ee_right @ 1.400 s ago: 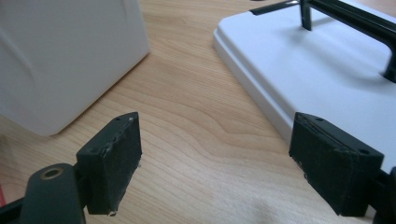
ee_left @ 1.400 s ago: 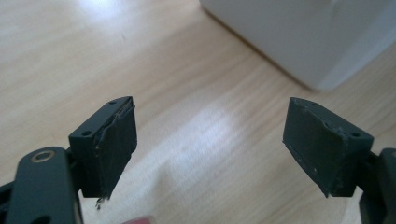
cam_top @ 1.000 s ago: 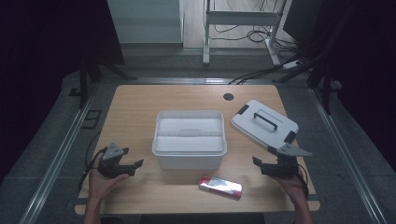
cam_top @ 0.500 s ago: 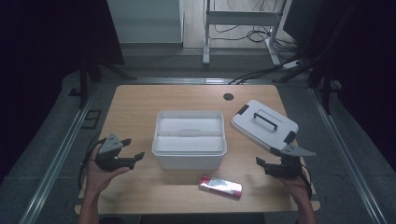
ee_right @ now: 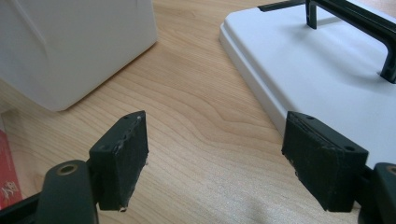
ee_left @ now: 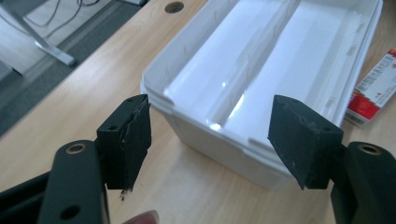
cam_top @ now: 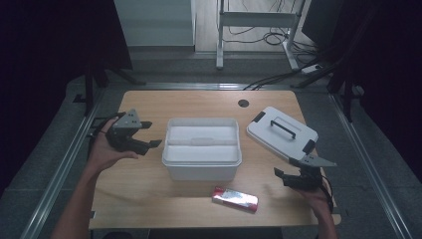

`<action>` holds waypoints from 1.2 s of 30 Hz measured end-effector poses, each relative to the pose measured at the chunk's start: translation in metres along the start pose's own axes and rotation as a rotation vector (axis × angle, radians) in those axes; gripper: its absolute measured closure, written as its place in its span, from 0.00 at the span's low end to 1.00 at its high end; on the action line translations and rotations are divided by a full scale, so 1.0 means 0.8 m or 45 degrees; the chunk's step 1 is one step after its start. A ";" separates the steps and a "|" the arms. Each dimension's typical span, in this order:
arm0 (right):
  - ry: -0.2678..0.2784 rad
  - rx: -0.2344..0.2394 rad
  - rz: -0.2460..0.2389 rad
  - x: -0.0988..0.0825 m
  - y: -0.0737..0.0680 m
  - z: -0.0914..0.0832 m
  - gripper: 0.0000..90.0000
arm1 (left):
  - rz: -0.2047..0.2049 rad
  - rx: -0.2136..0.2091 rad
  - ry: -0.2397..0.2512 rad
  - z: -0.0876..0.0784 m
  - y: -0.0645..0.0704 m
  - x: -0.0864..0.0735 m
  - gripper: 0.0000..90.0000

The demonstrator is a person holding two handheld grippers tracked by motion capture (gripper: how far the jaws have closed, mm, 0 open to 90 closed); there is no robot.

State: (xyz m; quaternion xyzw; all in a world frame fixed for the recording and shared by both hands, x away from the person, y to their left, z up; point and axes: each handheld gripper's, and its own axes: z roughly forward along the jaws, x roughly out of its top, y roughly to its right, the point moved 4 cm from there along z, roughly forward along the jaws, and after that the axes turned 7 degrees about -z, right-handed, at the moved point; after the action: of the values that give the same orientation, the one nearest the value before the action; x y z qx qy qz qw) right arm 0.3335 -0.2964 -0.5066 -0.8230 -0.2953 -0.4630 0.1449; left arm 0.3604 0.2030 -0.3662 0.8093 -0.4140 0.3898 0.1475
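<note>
Centrally on the wooden table (cam_top: 149,199) stands the white storage box (cam_top: 201,149), lidless, a divider running along its inside. Left of it hovers the left gripper (cam_top: 149,134), jaws released and just closing slightly, nothing between them. Its grey lid (cam_top: 281,132) with black handle lies right. Below that sits the right gripper (cam_top: 293,172), spread, empty. A red packet (cam_top: 235,198) lies before the box; its print is unreadable.

overhead plus two close tongs-mounted views
</note>
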 end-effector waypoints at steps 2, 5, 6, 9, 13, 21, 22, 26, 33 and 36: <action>0.000 -0.002 -0.001 0.000 0.000 0.000 0.25 | 0.022 0.013 -0.015 0.006 -0.001 0.008 0.34; -0.005 -0.001 0.002 0.000 0.001 0.000 0.25 | 0.060 0.024 -0.075 0.014 0.000 0.022 0.35; -0.004 -0.005 -0.004 -0.001 0.002 0.001 0.25 | 0.078 0.020 -0.097 0.016 0.002 0.027 0.35; -0.002 -0.006 0.005 -0.001 0.004 0.000 0.25 | 0.114 0.036 -0.131 0.021 0.005 0.038 0.36; -0.009 -0.007 0.012 -0.001 0.004 0.000 0.25 | 0.190 0.018 -0.236 0.030 0.015 0.053 0.36; -0.036 -0.007 -0.009 -0.002 0.000 0.004 0.25 | 0.235 -0.020 -0.328 0.043 0.024 0.062 0.38; -0.036 -0.007 -0.012 -0.002 -0.001 0.004 0.25 | 0.232 -0.012 -0.327 0.045 0.024 0.064 0.38; -0.040 -0.007 -0.017 -0.003 0.000 0.005 0.25 | 0.241 -0.011 -0.360 0.053 0.019 0.069 0.38; -0.045 -0.013 -0.019 -0.004 0.000 0.006 0.26 | 0.254 -0.018 -0.376 0.060 0.018 0.078 0.39; -0.046 -0.014 -0.019 -0.004 0.000 0.007 0.26 | 0.273 -0.015 -0.377 0.064 0.022 0.085 0.40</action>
State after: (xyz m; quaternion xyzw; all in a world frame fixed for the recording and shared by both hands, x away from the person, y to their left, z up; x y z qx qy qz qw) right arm 0.3358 -0.2949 -0.5121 -0.8298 -0.3015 -0.4508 0.1314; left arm 0.3968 0.1261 -0.3495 0.8081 -0.5175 0.2775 0.0471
